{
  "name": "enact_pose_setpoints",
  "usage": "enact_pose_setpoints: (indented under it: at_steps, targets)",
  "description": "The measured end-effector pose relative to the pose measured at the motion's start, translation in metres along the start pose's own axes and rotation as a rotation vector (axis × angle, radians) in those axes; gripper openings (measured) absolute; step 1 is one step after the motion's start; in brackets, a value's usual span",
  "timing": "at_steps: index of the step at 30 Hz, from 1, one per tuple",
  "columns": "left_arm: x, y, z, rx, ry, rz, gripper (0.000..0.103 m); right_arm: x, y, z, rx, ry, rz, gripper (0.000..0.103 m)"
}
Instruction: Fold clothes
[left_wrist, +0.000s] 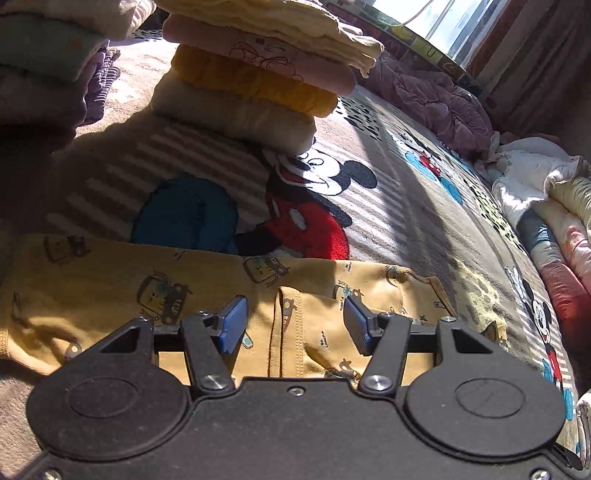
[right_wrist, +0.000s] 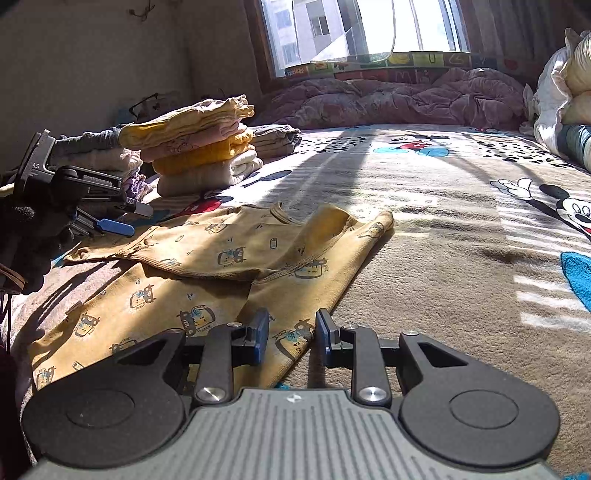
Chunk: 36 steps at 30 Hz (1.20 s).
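Behind the left gripper (left_wrist: 295, 321), the yellow garment's (left_wrist: 110, 291) near edge is hidden.

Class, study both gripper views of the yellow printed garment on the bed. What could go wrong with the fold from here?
1. Both grippers, left and right, stand open, holding nothing, so the yellow garment may stay unevenly doubled over.
2. The stack of folded clothes sits close behind; a sweeping left gripper could topple it.
3. The fleecy blanket may drag the cloth and wrinkle it.
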<state>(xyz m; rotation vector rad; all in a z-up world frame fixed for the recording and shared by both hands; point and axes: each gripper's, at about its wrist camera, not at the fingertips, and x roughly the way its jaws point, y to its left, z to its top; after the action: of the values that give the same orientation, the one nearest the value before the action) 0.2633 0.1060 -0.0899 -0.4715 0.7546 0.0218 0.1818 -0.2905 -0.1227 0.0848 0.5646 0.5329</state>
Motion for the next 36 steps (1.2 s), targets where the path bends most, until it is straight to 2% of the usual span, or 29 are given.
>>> enact_pose_setpoints:
  at_steps: [2,5,8,11,17,20,22,27,33,36]
  targets:
    - [0.004,0.002,0.000,0.001,-0.006,0.000,0.051,0.002,-0.001,0.000,0.004,0.003,-0.001,0.029]
    - [0.001,0.000,-0.004,0.026,-0.016,0.020,0.024,0.004,-0.002,0.000,0.010,0.008,-0.001,0.029]
    - [-0.004,-0.003,-0.010,0.049,-0.012,-0.010,0.021,0.007,-0.003,0.001,0.016,0.012,-0.002,0.029]
    - [-0.006,-0.004,-0.012,0.063,-0.019,-0.006,0.016,0.008,-0.003,0.001,0.020,0.014,-0.004,0.030]
    - [-0.001,0.005,-0.004,0.003,-0.012,-0.044,0.017,0.006,-0.005,0.001,0.032,0.008,-0.005,0.030]
    - [0.009,0.009,0.004,-0.013,0.022,-0.061,0.017,0.005,-0.006,0.001,0.039,0.004,-0.006,0.030]
    - [0.011,0.013,0.008,-0.020,0.019,-0.048,0.017,0.005,-0.007,0.000,0.042,0.004,-0.005,0.030]
    - [0.008,0.024,0.013,-0.065,0.007,-0.084,0.017,0.006,-0.008,0.000,0.047,0.007,-0.005,0.030]
    - [0.013,0.017,0.010,-0.003,0.033,-0.106,0.017,0.007,-0.008,0.000,0.048,0.010,-0.004,0.030]
    - [0.014,0.016,0.009,0.007,0.032,-0.099,0.008,0.008,-0.009,0.000,0.050,0.011,-0.005,0.031]
